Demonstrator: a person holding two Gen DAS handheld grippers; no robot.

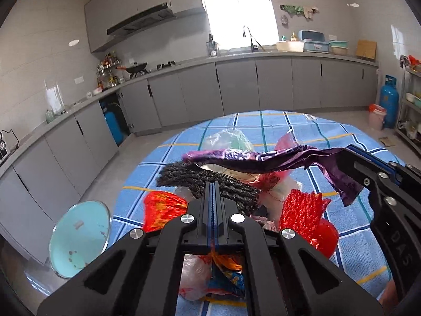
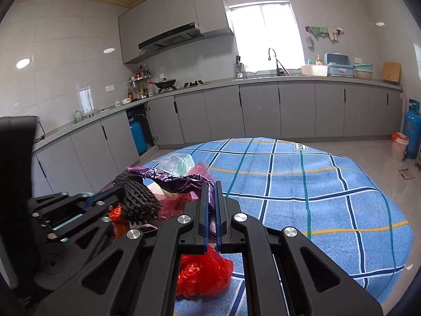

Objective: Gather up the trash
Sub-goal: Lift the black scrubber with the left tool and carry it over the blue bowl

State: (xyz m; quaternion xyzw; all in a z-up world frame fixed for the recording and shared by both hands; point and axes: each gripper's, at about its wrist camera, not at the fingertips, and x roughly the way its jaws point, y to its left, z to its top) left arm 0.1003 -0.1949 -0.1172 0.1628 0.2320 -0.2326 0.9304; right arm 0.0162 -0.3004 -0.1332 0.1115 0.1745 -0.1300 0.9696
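Observation:
A heap of trash lies on the blue checked tablecloth (image 1: pixel 350 237): a black foam net (image 1: pixel 210 181), red plastic bags (image 1: pixel 160 208), a red net (image 1: pixel 302 208), a clear bag (image 1: pixel 226 137). My left gripper (image 1: pixel 213 187) is shut, fingers pressed together over the black net, with an orange-blue wrapper (image 1: pixel 226 263) below it. My right gripper (image 2: pixel 210 187) is shut on a purple wrapper (image 2: pixel 173 179), held above the heap; this wrapper (image 1: pixel 263 158) stretches across the left wrist view to the right gripper (image 1: pixel 344 152). A red bag (image 2: pixel 202 273) lies under the right gripper.
A round light-blue stool (image 1: pixel 79 239) stands left of the table. Grey kitchen cabinets (image 1: pixel 236 89) run along the walls. A blue gas cylinder (image 1: pixel 389 100) and a small bin (image 1: pixel 376 115) with a red liner stand on the floor at the far right.

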